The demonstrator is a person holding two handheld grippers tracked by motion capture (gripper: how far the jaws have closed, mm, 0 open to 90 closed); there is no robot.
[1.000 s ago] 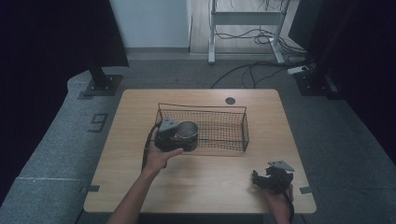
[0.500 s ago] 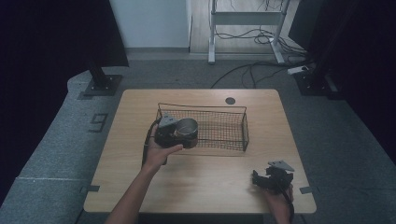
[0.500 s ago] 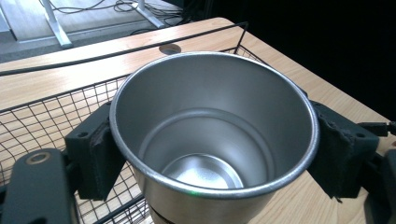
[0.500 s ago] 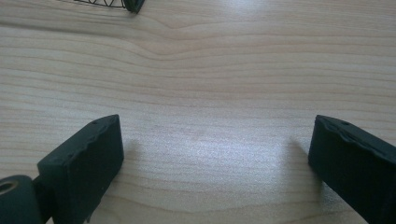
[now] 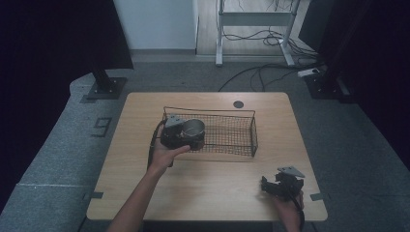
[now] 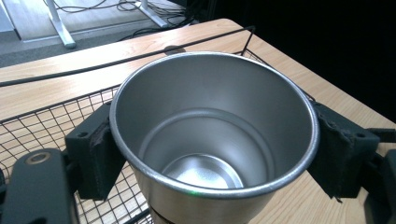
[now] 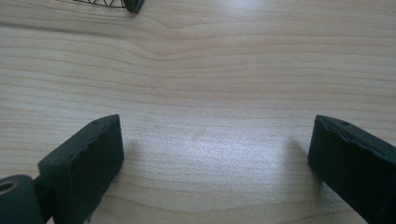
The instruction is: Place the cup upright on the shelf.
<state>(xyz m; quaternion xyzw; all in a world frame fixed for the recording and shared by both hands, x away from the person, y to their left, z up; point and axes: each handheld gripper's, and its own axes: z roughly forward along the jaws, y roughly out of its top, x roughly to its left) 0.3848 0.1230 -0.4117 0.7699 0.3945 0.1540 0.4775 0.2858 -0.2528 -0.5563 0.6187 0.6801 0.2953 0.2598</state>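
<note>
Now steel cup (image 6: pixel 215 140) further inside wire basket (image 5: pixel 227 140), left gripper (image 5: pixel 181 137) clamped.

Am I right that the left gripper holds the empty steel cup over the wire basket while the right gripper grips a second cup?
Not quite: the right gripper grips nothing; the right gripper view shows its jaws open over the bare table. The left gripper does hold the empty steel cup at the wire basket.

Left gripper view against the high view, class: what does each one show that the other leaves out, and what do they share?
The left gripper view looks into the steel cup: its inside is empty, with a black pad pressed on each side. The high view takes in the right gripper, open near the table's front edge. Both show the cup, the wire basket and the wooden table.
</note>
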